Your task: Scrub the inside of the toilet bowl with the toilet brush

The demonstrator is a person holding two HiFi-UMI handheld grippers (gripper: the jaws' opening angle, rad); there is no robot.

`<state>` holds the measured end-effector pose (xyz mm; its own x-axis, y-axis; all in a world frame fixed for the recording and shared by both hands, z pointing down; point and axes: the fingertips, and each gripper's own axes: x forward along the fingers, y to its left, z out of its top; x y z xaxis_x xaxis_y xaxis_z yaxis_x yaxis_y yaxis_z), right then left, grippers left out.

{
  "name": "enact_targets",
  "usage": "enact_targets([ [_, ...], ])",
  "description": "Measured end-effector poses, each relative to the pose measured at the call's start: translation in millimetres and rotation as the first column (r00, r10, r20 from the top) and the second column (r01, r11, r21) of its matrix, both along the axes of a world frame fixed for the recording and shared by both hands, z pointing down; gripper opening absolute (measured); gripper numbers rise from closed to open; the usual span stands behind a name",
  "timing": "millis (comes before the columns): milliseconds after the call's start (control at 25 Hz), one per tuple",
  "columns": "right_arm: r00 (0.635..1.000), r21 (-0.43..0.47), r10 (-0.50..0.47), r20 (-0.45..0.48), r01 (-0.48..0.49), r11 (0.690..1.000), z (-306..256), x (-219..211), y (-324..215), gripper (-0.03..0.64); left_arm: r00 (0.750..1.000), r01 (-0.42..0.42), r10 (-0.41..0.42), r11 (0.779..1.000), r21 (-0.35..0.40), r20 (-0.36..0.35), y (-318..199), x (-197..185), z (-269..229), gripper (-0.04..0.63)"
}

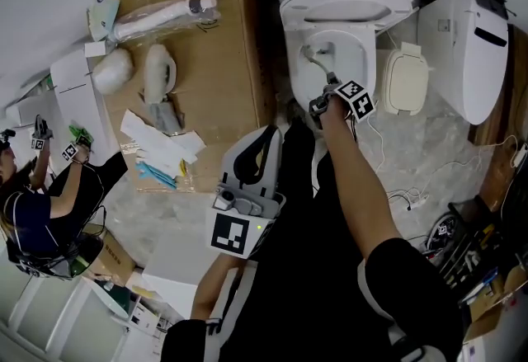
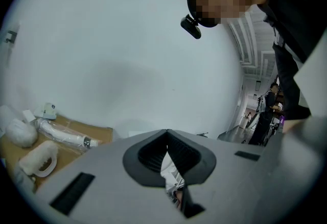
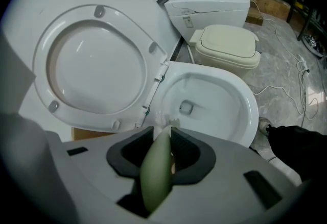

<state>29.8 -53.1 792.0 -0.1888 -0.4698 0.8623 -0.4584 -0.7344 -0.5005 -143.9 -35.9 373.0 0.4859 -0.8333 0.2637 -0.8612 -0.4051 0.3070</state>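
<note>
The white toilet (image 1: 338,18) stands at the top of the head view with its lid raised (image 3: 94,67) and the bowl (image 3: 219,105) open. My right gripper (image 1: 324,101) reaches over the bowl's near rim, shut on the pale green handle of the toilet brush (image 3: 157,167). The brush's white bristles (image 3: 166,118) sit just inside the near edge of the bowl, and its thin shaft (image 1: 313,62) runs into the bowl. My left gripper (image 1: 262,146) is held back near my body, shut and holding nothing. It (image 2: 166,136) points at the bare wall.
A cardboard box (image 1: 239,39) with wrapped parts lies left of the toilet. A second toilet (image 1: 466,47) and a cream seat (image 1: 406,82) stand to the right. Cables (image 1: 412,195) trail on the floor. Another person (image 1: 41,204) crouches at far left.
</note>
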Motion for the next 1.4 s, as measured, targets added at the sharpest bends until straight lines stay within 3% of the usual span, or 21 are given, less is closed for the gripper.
enact_targets([
  [280,0.992,-0.056,-0.125,-0.007,0.124,0.991,9,0,23,0.115,1.0,-0.001,0.001,1.0,-0.012,-0.019,-4,-4,6,0.008],
  [440,0.975,-0.097,-0.224,-0.016,0.221,0.97,10,7,46,0.115,0.999,-0.012,0.012,1.0,-0.014,-0.034,-4,1,7,0.008],
  [560,0.942,-0.123,-0.334,-0.028,0.329,0.936,10,13,63,0.115,0.999,-0.026,0.026,1.0,-0.015,-0.047,-3,9,8,0.008],
  [760,0.846,-0.143,-0.531,-0.045,0.52,0.842,7,26,86,0.115,0.996,-0.055,0.053,0.998,-0.024,-0.073,-1,24,11,0.008],
  [880,0.745,-0.157,-0.664,-0.067,0.65,0.744,4,34,92,0.115,0.994,-0.076,0.074,0.997,-0.024,-0.08,1,34,14,0.008],
  [1160,0.427,-0.198,-0.896,-0.126,0.874,0.444,-7,62,100,0.115,0.993,-0.085,0.083,0.996,-0.023,-0.083,6,54,14,0.008],
  [1400,0.094,-0.221,-0.981,-0.169,0.967,0.131,-10,84,92,0.115,0.997,-0.03,0.028,0.999,-0.027,-0.067,5,68,16,0.008],
])
